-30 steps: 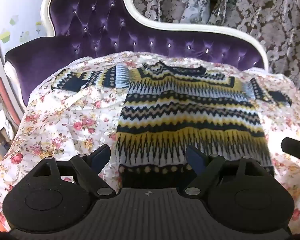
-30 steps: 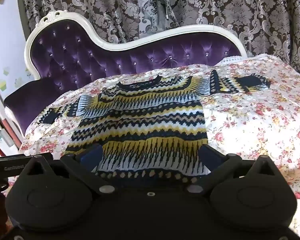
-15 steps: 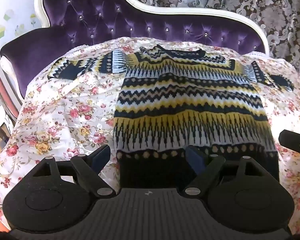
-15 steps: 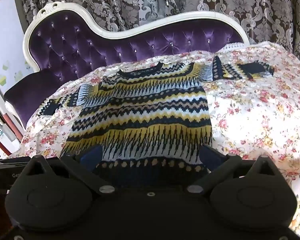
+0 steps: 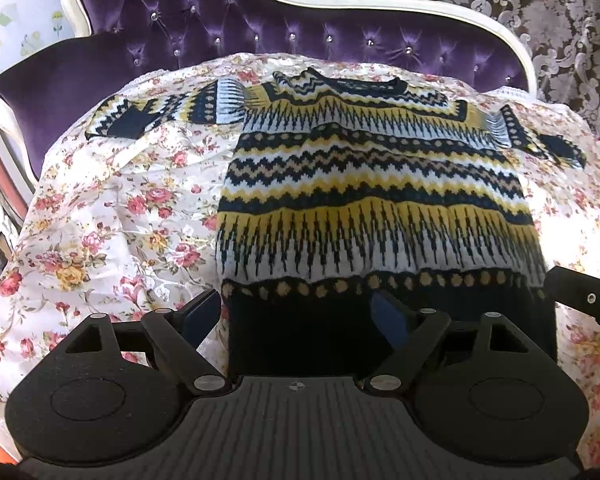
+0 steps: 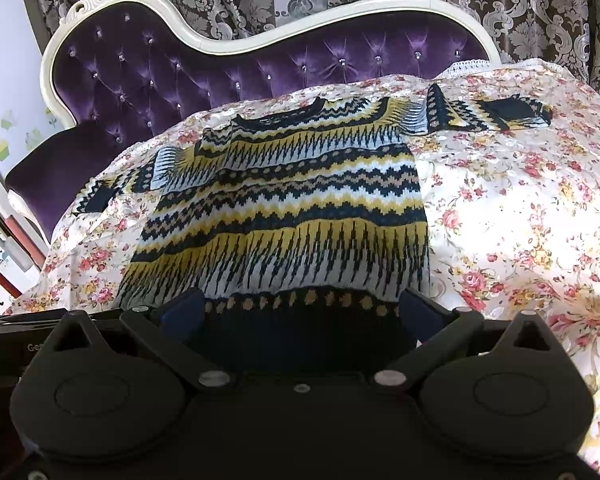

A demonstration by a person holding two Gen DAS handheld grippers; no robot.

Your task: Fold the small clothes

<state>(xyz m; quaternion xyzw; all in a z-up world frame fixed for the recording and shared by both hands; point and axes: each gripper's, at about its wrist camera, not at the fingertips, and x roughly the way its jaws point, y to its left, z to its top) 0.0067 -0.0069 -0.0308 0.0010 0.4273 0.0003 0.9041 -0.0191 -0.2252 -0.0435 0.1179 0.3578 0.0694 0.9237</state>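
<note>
- Two grippers at sweater (image 5: 376, 200) hem: left gripper (image 5: 296, 316) near hem's left corner, right gripper (image 6: 300, 312) toward hem's right corner; fingers of both spread apart, nothing clamped.
- Spread flat on floral sheet (image 5: 112, 216), collar toward purple sofa back (image 5: 204, 24), both sleeves stretched sideways.
- Bare sheet open left and right of body; sheet edge dropping away at left.
- Knit in navy, yellow, tan and white zigzag bands, with dotted navy hem.
</note>
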